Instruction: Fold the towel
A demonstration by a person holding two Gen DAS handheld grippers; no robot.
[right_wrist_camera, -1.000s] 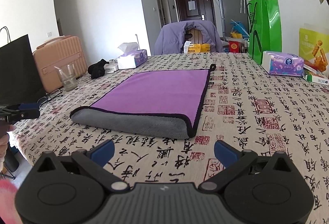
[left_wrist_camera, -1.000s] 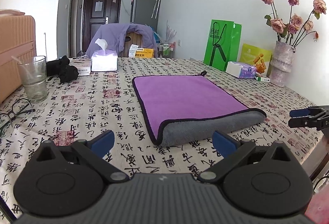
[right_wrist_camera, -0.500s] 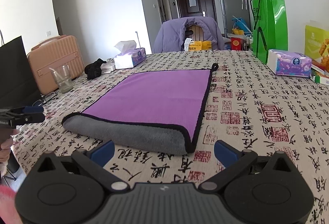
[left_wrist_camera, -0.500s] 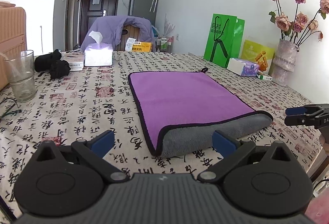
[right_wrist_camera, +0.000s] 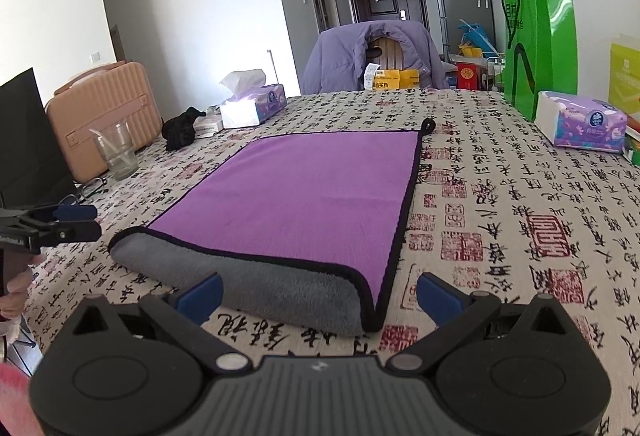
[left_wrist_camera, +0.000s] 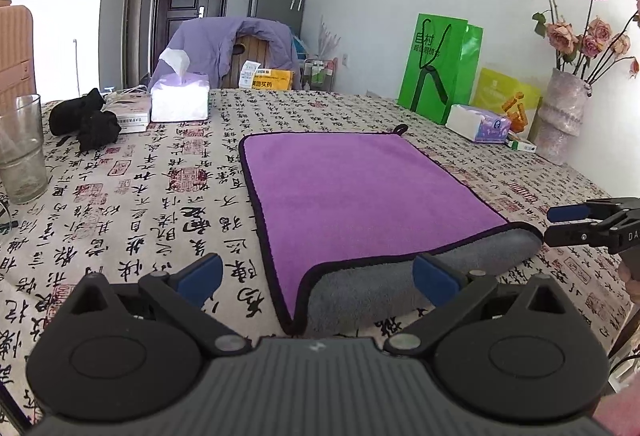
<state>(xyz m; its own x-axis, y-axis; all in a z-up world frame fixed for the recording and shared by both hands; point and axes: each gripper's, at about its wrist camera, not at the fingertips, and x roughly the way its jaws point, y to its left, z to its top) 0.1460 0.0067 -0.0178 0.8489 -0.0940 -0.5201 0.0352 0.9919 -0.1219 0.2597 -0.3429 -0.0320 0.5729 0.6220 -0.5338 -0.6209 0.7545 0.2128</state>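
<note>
Purple on top and grey at its rolled near edge, the towel (left_wrist_camera: 360,191) lies flat in the middle of the table (left_wrist_camera: 160,195), already doubled over once by the look of that thick fold, with its hanging loop at the far corner. The left gripper (left_wrist_camera: 316,278) hovers low at the near left corner, jaws wide apart and holding nothing; the right gripper (right_wrist_camera: 318,292) sits likewise at the near right corner, jaws spread and empty. Judging by this, 1 fold is done and a 2nd is in hand: each gripper would need to close on a near corner of the fold, catching both layers, and carry it across or to the far edge evenly. How many layers lie under the purple face cannot be made out, and the fold's underside is hidden. Each gripper's own body blocks the table edge nearest it. At the far left stand a glass (left_wrist_camera: 22,147) and a tissue box (left_wrist_camera: 180,101); a vase (left_wrist_camera: 560,123) is partly cut off at the right.
</note>
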